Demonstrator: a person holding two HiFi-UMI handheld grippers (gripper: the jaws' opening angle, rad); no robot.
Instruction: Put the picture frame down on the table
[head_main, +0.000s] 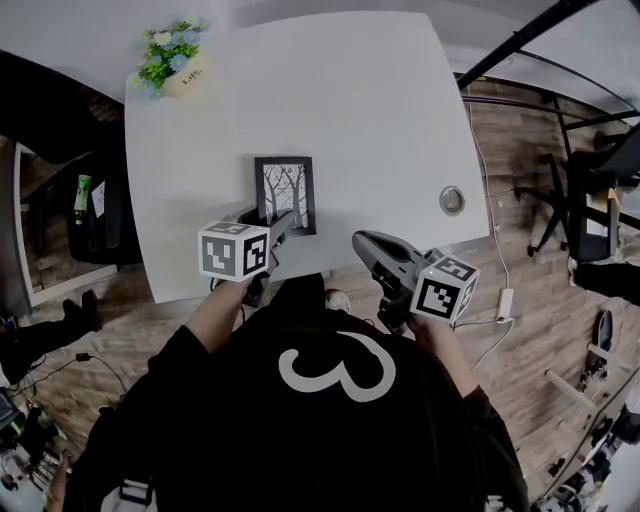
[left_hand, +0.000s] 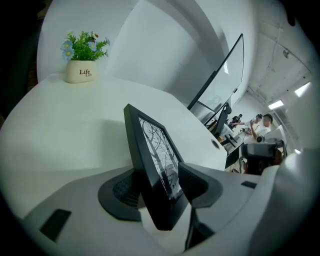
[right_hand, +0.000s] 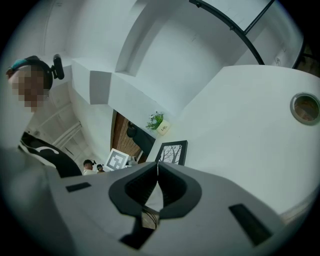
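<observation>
The picture frame (head_main: 285, 193), black-edged with a print of bare trees, is hanging over the near part of the white table (head_main: 350, 100), toward the person's side. It is being held by its near edge and is tilting, with the printed face turning up toward the head camera. Whether its far edge is touching the tabletop cannot be told from these views.

The left gripper (head_main: 279, 226) is reaching in from 6 o'clock of the frame and is clamping it. In the left gripper view the two dark pads are pressing on the front and the back of the frame, close to a lower corner. Gripping at the edge is probably leaving the rest of the frame free to come down flat, and is keeping the jaws clear of the tabletop.

The right gripper (head_main: 364, 241) is waiting at about 5 o'clock of the frame, just off the table's near edge. Its jaws are meeting with nothing between them, so it is playing no part in the hold. It is likely staying back to give the left one room.

Farther out, a small flower pot (head_main: 178, 68) is standing at 11 o'clock, well apart at the far corner. A round cable port (head_main: 452, 200) is sitting at 3 o'clock, near the right edge. Judging by this, the bare surface under the frame is leaving it plenty of room to land.
</observation>
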